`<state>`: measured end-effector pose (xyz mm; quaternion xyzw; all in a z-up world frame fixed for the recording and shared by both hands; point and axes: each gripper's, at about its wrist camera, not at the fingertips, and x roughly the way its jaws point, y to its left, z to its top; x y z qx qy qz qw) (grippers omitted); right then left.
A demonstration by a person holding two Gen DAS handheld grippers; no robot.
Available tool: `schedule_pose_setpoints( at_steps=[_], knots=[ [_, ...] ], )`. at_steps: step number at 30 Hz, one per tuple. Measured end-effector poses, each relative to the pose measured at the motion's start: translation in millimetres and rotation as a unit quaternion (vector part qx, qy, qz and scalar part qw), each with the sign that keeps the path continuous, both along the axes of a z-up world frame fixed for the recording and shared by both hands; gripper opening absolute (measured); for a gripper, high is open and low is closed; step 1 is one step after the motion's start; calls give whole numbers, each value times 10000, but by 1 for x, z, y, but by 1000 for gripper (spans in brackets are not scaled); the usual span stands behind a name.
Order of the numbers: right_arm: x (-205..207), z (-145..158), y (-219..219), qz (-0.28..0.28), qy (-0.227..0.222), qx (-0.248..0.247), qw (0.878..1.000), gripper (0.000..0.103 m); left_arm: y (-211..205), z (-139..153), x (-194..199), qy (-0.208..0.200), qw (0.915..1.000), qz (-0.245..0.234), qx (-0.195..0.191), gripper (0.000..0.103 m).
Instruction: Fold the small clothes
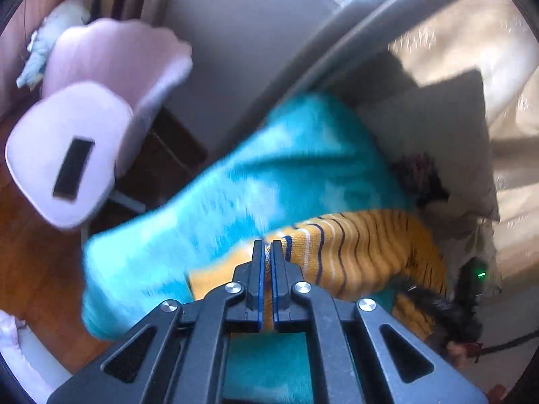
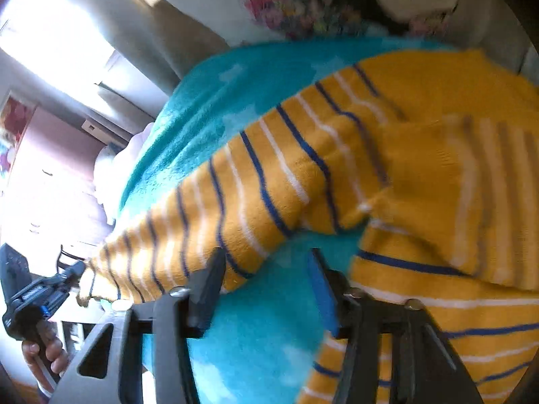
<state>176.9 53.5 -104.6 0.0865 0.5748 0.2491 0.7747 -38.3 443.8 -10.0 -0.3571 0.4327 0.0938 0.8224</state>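
Note:
A small yellow sweater [image 2: 421,175] with navy and white stripes lies on a turquoise blanket [image 2: 215,101]. My left gripper [image 1: 267,247] is shut on the end of a sleeve of the sweater [image 1: 363,252] and holds it stretched out. It shows in the right wrist view [image 2: 81,269] at the far left, pinching the sleeve's cuff. My right gripper [image 2: 266,259] is open, with its jaws apart just in front of the stretched sleeve and over the blanket, holding nothing.
A pale pink chair [image 1: 84,128] stands on the wooden floor [image 1: 30,262] left of the blanket. A grey cushion [image 1: 438,128] and beige fabric [image 1: 471,43] lie beyond the sweater. A flowered pillow [image 2: 296,6] is at the blanket's far end. A bright window [image 2: 57,43] is at left.

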Motion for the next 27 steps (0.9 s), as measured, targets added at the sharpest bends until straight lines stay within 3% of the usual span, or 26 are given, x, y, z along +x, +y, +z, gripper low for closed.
schedule_pose_setpoints(
  at_steps=[1, 4, 8, 12, 13, 14, 15, 16, 18, 21, 23, 27],
  knots=[
    [5, -10, 11, 37, 225, 75, 9997, 1, 5, 6, 2, -62, 10000, 15, 36, 2],
    [11, -22, 37, 152, 402, 129, 9990, 1, 14, 25, 11, -173, 9989, 75, 440, 0],
    [8, -17, 62, 455, 70, -266, 9986, 2, 25, 35, 14, -308, 9976, 111, 617, 0],
    [-17, 3, 82, 1010, -534, -671, 9912, 4, 28, 29, 13, -159, 9974, 73, 694, 0],
    [-24, 7, 89, 1204, -703, -759, 9873, 10, 29, 23, 11, -113, 9978, 104, 647, 2],
    [-33, 13, 99, 1466, -927, -892, 9808, 31, 29, 18, 11, -54, 9982, 140, 575, 5],
    [-45, 19, 114, 1779, -1201, -1009, 9715, 54, 32, 9, 10, 14, 9989, 183, 429, 17],
    [-54, 22, 125, 2002, -1395, -1058, 9640, 59, 34, -1, 8, 112, 9994, 253, 225, 38],
    [-74, 25, 153, 2462, -1789, -1221, 9447, 61, 38, -26, 8, 217, 9985, 361, -358, 51],
    [-86, 16, 179, 2738, -2021, -1415, 9296, 60, 31, -51, 12, 305, 9961, 229, -801, 51],
    [-94, 11, 188, 2921, -2075, -1447, 9223, 60, 26, -53, 11, 298, 9961, 256, -787, 51],
    [-115, 0, 219, 3334, -2423, -1670, 8957, 60, 40, -35, -12, 119, 9961, 747, -452, 52]
  ],
)
